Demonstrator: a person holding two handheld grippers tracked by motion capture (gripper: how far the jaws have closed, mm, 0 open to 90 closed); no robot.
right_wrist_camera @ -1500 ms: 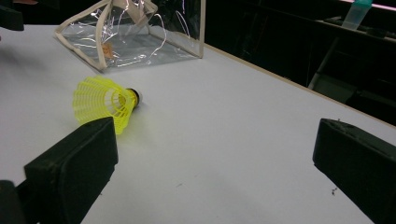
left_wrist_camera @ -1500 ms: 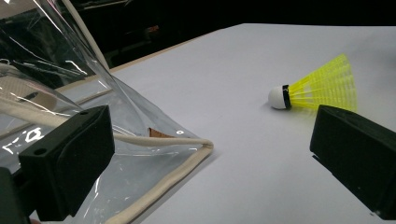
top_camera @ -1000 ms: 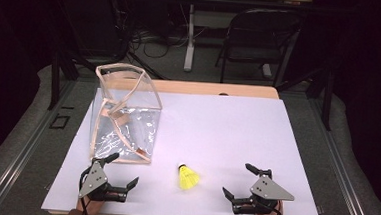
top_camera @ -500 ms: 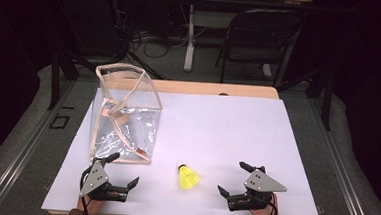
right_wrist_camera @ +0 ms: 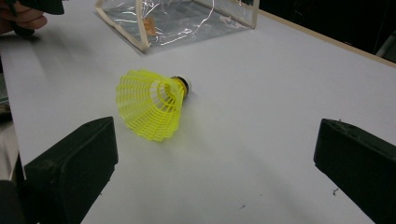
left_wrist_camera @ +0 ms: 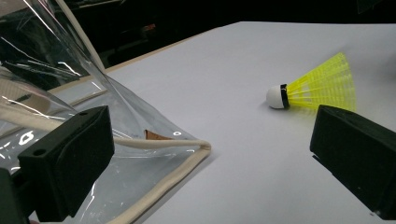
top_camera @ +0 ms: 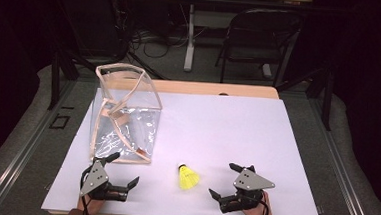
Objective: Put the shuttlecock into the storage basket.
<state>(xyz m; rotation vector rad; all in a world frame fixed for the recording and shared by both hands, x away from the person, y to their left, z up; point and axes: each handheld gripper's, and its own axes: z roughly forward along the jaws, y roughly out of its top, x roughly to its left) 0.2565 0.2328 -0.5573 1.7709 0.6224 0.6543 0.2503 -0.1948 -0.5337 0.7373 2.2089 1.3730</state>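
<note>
A yellow shuttlecock (top_camera: 188, 177) with a white cork lies on its side on the white table (top_camera: 227, 125), near the front. My left gripper (top_camera: 123, 169) rests open at the front left, just before the bag's near corner. Open too, my right gripper (top_camera: 222, 179) sits a short way right of the shuttlecock. In the left gripper view the shuttlecock (left_wrist_camera: 317, 86) lies ahead to the right, above the right jaw, and the bag (left_wrist_camera: 70, 93) is at the left. In the right gripper view the shuttlecock (right_wrist_camera: 152, 105) lies ahead between the wide jaws, its skirt toward me.
A clear plastic bag (top_camera: 125, 113) with beige trim stands open-topped at the table's left. A wooden strip (top_camera: 214, 89) edges the far side. Beyond it are a folding chair (top_camera: 258, 36) and floor cables (top_camera: 147, 40). A hand (right_wrist_camera: 23, 16) shows at the top left of the right gripper view.
My right gripper has slid a little to the left, closer to the shuttlecock. The left gripper, shuttlecock and bag have stayed put.
</note>
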